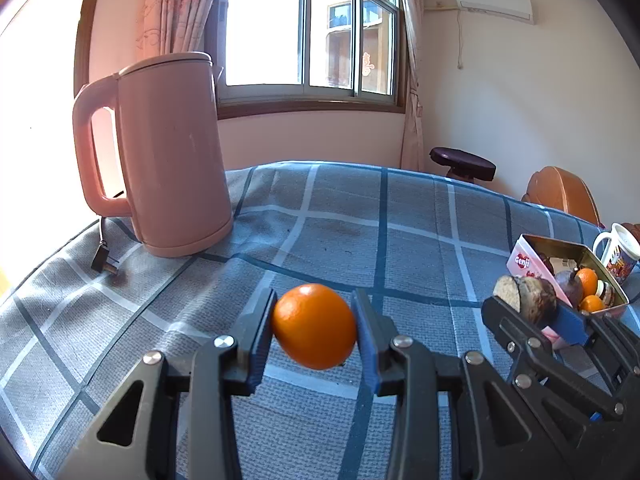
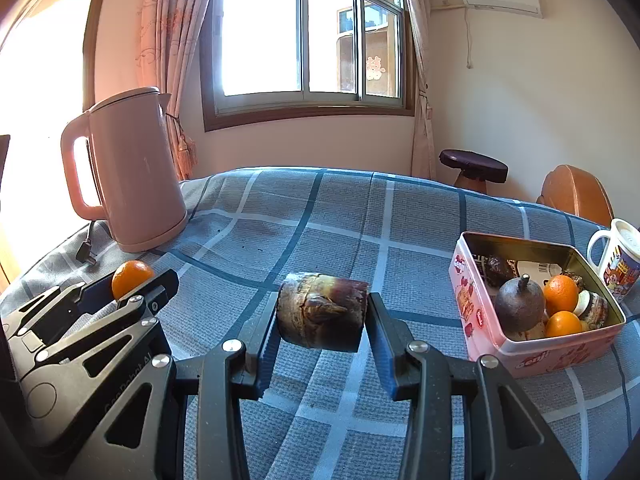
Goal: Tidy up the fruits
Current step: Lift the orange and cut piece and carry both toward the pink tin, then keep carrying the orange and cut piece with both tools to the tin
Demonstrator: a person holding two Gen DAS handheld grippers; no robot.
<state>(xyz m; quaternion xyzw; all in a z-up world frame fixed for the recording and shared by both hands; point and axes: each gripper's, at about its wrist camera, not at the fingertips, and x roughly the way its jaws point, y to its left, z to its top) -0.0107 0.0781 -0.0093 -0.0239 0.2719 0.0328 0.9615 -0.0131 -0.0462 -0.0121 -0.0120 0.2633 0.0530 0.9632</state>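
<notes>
Orange [image 1: 314,326] sits pinched between my left gripper's [image 1: 314,330] pads above the checked cloth [image 1: 420,248], while my right gripper [image 2: 322,314] clamps a brown chunk [image 2: 322,310] near the tin [image 2: 480,320].

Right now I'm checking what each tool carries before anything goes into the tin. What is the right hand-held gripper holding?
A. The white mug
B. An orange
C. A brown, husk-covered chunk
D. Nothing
C: in the right wrist view the right hand-held gripper is clamped on a brown, husk-covered chunk, while the orange sits in the left hand-held gripper.
</notes>
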